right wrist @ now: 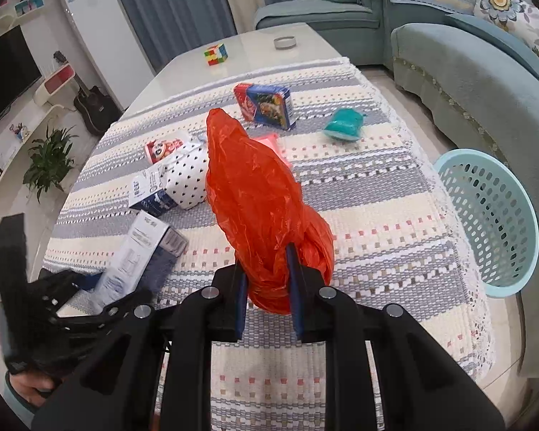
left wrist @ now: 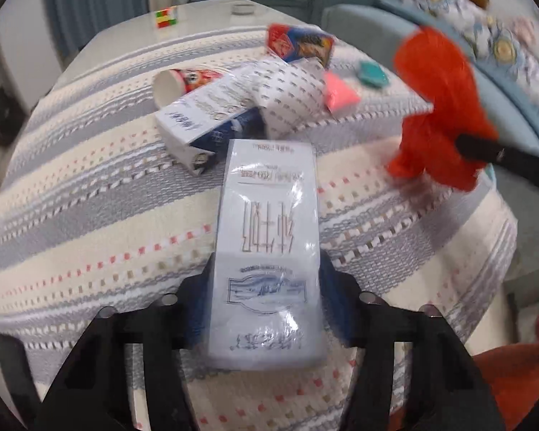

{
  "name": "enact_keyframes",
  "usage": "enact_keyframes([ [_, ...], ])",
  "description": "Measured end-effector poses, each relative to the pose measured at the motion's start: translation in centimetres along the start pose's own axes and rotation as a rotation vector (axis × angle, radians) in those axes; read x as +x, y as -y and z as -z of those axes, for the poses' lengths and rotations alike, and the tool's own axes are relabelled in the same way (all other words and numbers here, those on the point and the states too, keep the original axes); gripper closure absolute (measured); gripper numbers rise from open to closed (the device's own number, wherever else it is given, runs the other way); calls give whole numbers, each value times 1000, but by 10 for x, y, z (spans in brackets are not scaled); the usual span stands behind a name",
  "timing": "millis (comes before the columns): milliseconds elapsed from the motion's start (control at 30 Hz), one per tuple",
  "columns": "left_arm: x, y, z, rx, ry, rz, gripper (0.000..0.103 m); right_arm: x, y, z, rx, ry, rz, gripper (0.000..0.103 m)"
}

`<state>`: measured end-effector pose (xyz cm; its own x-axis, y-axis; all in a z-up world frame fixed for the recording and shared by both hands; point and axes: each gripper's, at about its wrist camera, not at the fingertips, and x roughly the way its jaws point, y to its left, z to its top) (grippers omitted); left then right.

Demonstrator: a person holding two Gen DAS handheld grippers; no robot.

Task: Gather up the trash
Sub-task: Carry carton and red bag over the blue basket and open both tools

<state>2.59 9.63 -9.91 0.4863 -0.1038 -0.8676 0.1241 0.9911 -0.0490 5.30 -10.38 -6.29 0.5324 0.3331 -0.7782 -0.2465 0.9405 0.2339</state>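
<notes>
Left wrist view: the left tool [left wrist: 266, 287] is clamped on a tall white-and-blue milk carton [left wrist: 267, 237] above the striped woven cloth [left wrist: 90, 222] on the counter. Ahead lie another white-and-blue carton [left wrist: 204, 122] and a dotted white paper bag [left wrist: 291, 97].

Right wrist view: the right tool [right wrist: 267, 294] is clamped on a crumpled orange plastic bag [right wrist: 258, 197]. A pale blue perforated plastic basket [right wrist: 492, 212] stands beside the counter [right wrist: 255, 43].
</notes>
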Motion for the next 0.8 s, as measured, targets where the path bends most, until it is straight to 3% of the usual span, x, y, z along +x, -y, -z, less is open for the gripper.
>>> enact_keyframes([
  [200,-44,30,-32,27,205,105,54,-41,23,-7,74,175,17,86],
  [400,-70,83,-98,78,331,260,54,-86,95,-16,298,339,51,86],
  [500,-67,115,-125,112,381,307,54,-92,139,-20,386,347,87,86],
  [533,-61,128,-135,124,380,324,54,-90,158,-22,413,333,133,86],
  [700,-24,183,-157,153,340,412,54,-74,220,-21,472,286,271,86],
  [800,6,214,-162,187,306,419,54,-56,247,-14,490,239,334,86],
])
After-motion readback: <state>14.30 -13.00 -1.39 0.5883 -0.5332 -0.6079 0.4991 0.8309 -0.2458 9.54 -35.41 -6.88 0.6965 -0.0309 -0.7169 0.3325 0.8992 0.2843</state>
